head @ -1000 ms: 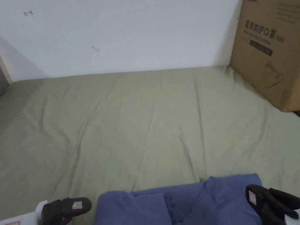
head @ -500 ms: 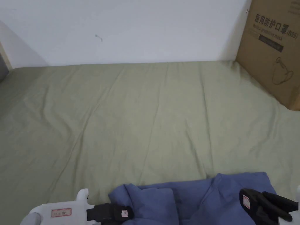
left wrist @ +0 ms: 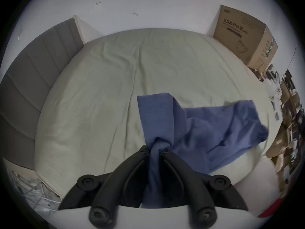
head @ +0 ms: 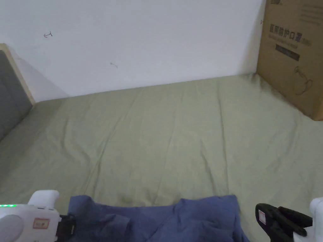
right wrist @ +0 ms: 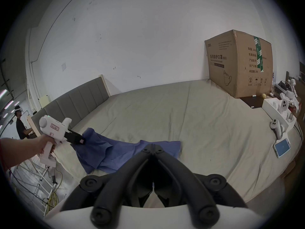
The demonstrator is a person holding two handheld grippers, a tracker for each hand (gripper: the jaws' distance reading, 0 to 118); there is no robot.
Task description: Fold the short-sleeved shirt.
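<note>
The blue shirt (left wrist: 206, 130) was spread crumpled at the bed's (head: 164, 132) near edge. One bunched corner was pinched by the left tool (left wrist: 156, 150); the right tool (right wrist: 153, 147) was pressed together, empty.

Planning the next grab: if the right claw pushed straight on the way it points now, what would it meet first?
Probably the blue shirt: the right claw, shut with nothing between its jaws, points at the shirt's near edge on the green bed sheet. Depth is unclear, so it might pass just above the cloth and reach the sheet beyond.

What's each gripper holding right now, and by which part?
Left gripper clamps a bunched edge of the blue shirt. Right gripper: jaws shut, holding nothing.
</note>
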